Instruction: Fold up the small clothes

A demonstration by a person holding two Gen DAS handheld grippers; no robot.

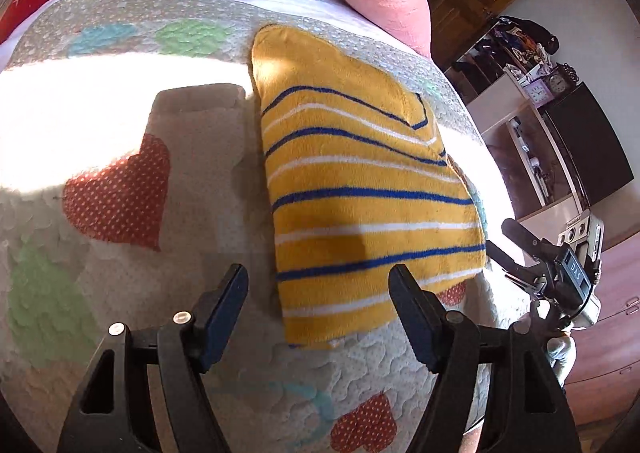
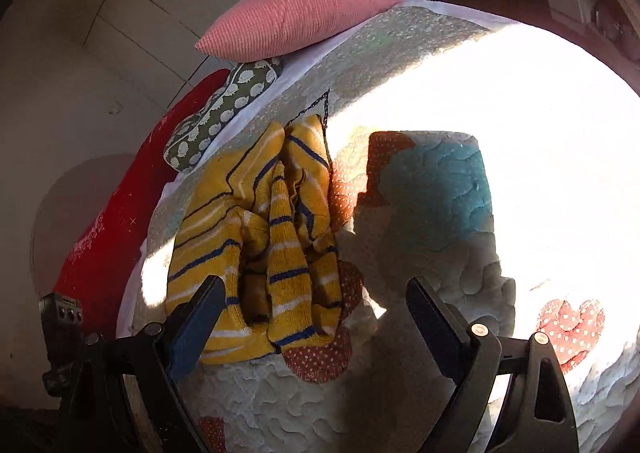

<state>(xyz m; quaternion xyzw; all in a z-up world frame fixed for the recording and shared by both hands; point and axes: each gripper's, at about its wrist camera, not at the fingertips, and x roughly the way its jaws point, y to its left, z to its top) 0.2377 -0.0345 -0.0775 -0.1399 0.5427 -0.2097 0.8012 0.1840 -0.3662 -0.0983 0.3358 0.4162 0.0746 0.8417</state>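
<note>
Yellow fleece garment with blue and white stripes (image 1: pixel 360 189) laid on quilted heart-patterned bedspread (image 1: pixel 120 273) | left gripper (image 1: pixel 318 293) and right gripper (image 2: pixel 316 305) spread wide, nothing held | bunched right side best flattened before folding.

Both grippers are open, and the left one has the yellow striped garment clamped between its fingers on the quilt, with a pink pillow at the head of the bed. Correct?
Not quite. The left gripper is open and clamps nothing: the left wrist view shows the yellow striped garment lying free on the quilt, ahead of its spread fingers. The right gripper is open too, and the pink pillow is where you say.
</note>
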